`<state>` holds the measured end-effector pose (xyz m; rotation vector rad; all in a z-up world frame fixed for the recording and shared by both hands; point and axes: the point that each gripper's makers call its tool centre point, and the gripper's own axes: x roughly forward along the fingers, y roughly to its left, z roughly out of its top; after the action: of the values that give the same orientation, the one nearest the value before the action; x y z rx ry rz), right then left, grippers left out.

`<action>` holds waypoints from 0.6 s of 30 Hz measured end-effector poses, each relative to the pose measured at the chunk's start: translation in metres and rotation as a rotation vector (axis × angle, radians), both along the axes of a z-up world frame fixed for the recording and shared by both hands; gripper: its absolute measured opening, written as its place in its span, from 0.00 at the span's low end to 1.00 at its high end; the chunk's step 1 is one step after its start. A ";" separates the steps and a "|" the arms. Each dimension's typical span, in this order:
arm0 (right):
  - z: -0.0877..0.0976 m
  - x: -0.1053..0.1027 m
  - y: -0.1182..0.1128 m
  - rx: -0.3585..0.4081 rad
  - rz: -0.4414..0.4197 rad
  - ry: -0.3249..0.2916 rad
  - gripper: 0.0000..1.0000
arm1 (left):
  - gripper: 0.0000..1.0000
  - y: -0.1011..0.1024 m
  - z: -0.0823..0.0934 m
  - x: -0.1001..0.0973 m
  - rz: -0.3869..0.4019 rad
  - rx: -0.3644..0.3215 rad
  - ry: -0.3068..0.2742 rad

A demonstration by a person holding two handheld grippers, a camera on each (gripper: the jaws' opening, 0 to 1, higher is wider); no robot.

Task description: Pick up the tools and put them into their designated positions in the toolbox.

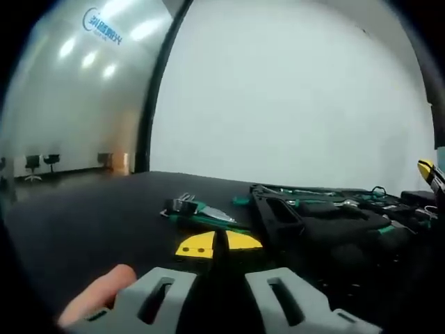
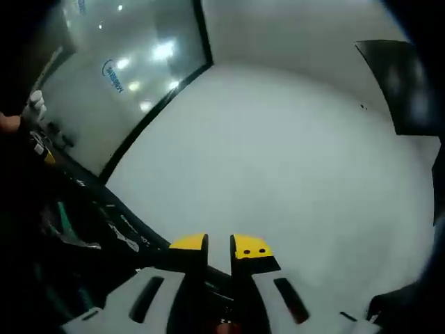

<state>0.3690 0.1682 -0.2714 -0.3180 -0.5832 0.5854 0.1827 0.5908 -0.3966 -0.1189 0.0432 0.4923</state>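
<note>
My left gripper (image 1: 220,242) hangs low over the black table (image 1: 90,216), its yellow-tipped jaws drawn together with nothing between them. Just beyond the tips lies a green-handled plier-like tool (image 1: 199,209) with metal jaws. Right of it stands the open black toolbox (image 1: 292,217), with several green-handled tools (image 1: 348,202) laid in its slots. My right gripper (image 2: 220,249) is tilted up toward a white wall, jaws close together and empty. The toolbox (image 2: 90,229) shows as a dark mass at that view's lower left, with tools in it.
A fingertip (image 1: 97,296) rests beside the left gripper's grey jaw. A yellow-and-black tip (image 1: 427,170) pokes in at the right edge. The white wall (image 1: 292,97) rises behind the table. A glass partition (image 2: 118,76) with a logo stands to the left. A black panel (image 2: 396,76) hangs at upper right.
</note>
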 end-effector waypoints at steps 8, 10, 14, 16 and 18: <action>-0.009 0.008 0.000 -0.027 -0.009 0.040 0.12 | 0.06 0.005 0.000 0.001 -0.006 -0.008 -0.002; -0.010 0.007 0.003 -0.045 -0.015 0.030 0.12 | 0.06 0.006 0.000 0.001 -0.006 -0.008 -0.002; -0.012 0.009 0.003 -0.058 -0.020 0.033 0.12 | 0.06 0.005 0.000 0.002 -0.008 -0.011 -0.003; -0.013 0.012 0.004 -0.059 -0.023 0.037 0.12 | 0.06 0.003 0.000 0.002 -0.011 -0.011 -0.003; -0.012 0.011 0.003 -0.055 -0.025 0.037 0.12 | 0.06 0.002 0.000 0.002 -0.014 -0.010 -0.003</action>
<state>0.3804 0.1708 -0.2833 -0.3652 -0.5276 0.5831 0.1848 0.5933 -0.3967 -0.1291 0.0435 0.4776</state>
